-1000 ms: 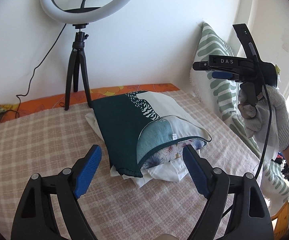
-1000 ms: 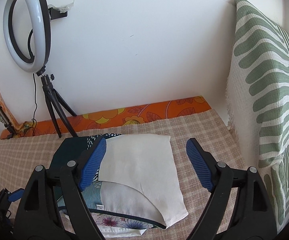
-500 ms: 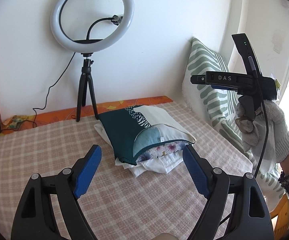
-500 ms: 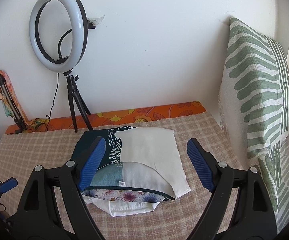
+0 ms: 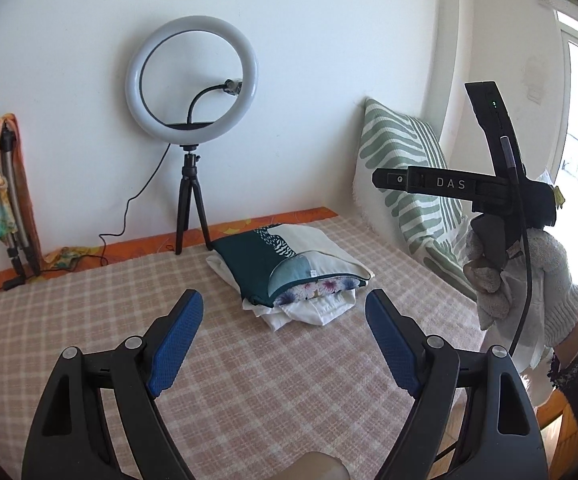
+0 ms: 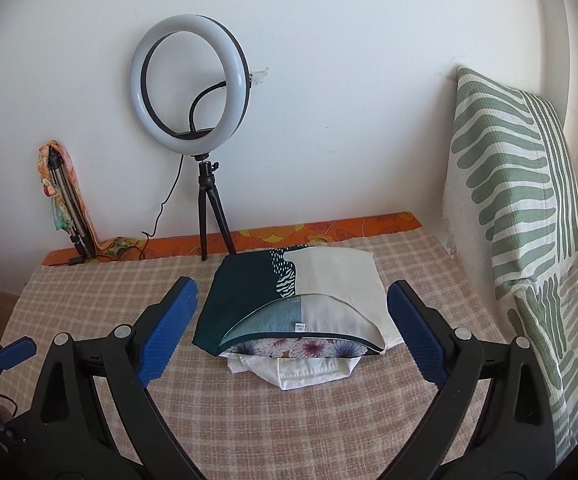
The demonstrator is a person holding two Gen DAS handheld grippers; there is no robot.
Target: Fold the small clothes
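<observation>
The stack of folded clothes (image 6: 293, 312) lies on the checked bedspread (image 6: 289, 420), near the far wall; its lower layers are mostly hidden, so only three pieces can be counted: a dark-green and cream top piece (image 6: 249, 292), a floral layer (image 6: 289, 349) showing at the front edge, and a white garment (image 6: 309, 372) sticking out beneath; whether more lie inside cannot be told. The left gripper (image 5: 281, 340) hovers short of the stack with its two blue pads spread wide and nothing between them; the right gripper (image 6: 291, 332) has its jaws opening, the pads clear of the cloth on either side of the stack as framed, not pressing it. In the left wrist view the right gripper is seen side-on, held by a white-gloved hand (image 5: 529, 280), its fingertips cut off from sight. One ring light (image 6: 191, 84) on a tripod stands behind the stack; one green-striped pillow (image 6: 517, 184) leans at the right, its lower part cut off; a folded stand draped in orange cloth (image 6: 63, 192) leans at the left.
</observation>
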